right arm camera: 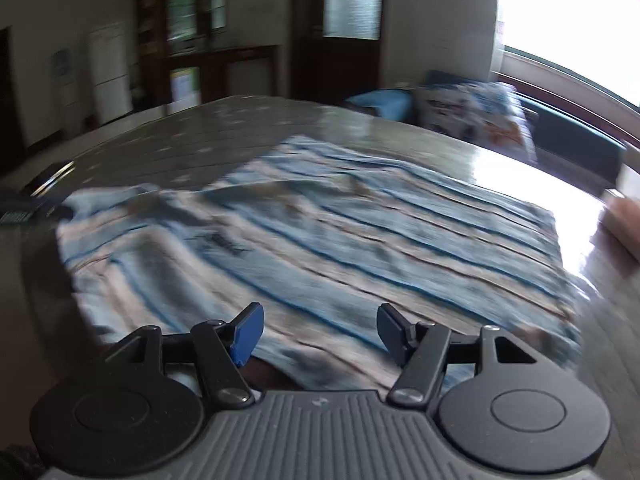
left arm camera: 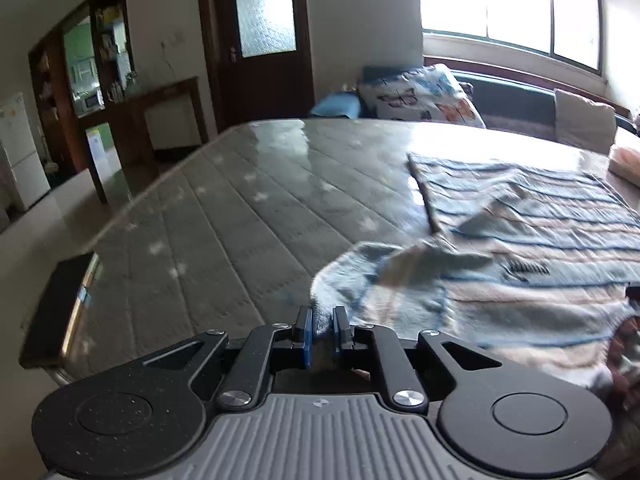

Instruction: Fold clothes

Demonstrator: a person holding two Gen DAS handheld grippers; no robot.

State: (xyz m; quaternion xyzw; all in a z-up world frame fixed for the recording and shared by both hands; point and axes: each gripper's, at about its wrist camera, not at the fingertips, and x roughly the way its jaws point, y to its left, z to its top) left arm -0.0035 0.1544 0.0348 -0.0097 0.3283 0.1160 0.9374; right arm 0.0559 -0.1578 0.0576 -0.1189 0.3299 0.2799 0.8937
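Left gripper (left arm camera: 323, 326) clenched on the blue-and-beige striped knit shirt's (left arm camera: 520, 232) sleeve at its six o'clock edge, presumably for folding inward; right gripper (right arm camera: 320, 334) released, jaws spread above the shirt on the grey quilted mattress (left arm camera: 224, 216).

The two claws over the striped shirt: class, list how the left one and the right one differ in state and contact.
1. The left claw is shut; the right claw stands open.
2. The left claw pinches an edge of the striped shirt; the right claw grips nothing, the shirt only lying beneath its gap.

Both have blue pads, black linkages, and point down toward the same shirt on the mattress.
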